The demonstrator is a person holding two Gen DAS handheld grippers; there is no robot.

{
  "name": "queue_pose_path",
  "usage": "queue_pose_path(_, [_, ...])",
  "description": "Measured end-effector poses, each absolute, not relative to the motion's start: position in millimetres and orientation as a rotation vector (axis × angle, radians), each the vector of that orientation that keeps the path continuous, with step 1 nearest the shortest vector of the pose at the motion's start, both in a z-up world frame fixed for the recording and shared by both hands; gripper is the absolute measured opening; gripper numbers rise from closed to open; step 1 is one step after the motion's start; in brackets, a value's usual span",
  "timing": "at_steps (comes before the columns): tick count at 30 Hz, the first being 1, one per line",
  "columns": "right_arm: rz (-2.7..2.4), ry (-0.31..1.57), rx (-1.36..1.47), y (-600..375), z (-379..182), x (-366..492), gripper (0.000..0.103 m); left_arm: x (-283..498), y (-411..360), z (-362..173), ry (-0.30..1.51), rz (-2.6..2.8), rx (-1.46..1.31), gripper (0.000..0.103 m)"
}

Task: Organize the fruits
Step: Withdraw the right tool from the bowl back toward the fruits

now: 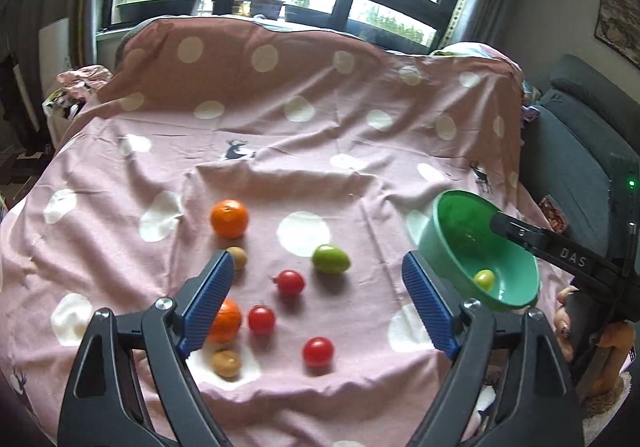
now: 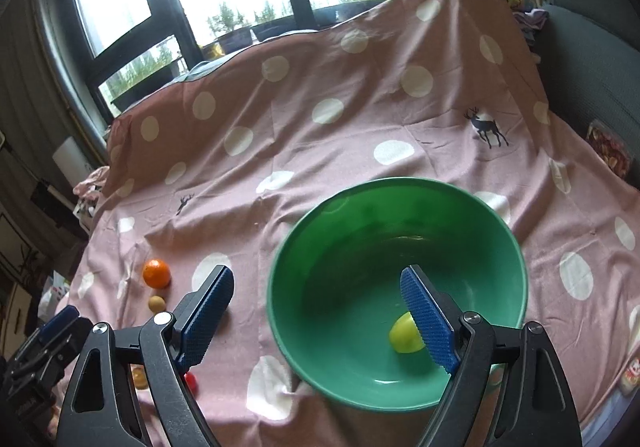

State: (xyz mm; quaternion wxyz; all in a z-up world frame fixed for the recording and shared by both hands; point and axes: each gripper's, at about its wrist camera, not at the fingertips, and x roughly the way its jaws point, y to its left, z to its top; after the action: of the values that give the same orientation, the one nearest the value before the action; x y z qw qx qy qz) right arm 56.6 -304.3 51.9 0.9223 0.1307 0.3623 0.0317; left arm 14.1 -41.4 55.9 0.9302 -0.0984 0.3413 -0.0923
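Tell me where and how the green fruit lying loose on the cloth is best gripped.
Grip the green fruit across its narrow middle, coming from above. It is egg-shaped and lies on its side on the pink cloth, long axis running roughly left to right, so jaws closing front to back would span the short width. The space around it is free, and the nearest tomato probably leaves room.

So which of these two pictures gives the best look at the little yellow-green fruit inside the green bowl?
The left wrist view. There the yellow-green fruit sits whole and unblocked near the bottom of the green bowl. In the right wrist view the fruit is bigger, but a blue finger of the right hand-held gripper covers its right side.
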Motion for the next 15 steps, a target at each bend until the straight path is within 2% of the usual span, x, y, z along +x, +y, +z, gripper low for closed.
queue_pose_path(6, [0.100,0.653,0.081,-247,55,51,0.086,16,0,11,0.760,-0.051,-0.276,0.087])
queue_pose_path(15, [0.267,0.914,0.125,-179,13,97,0.086,25,21,-4,0.834,-0.020,-0.346,0.087])
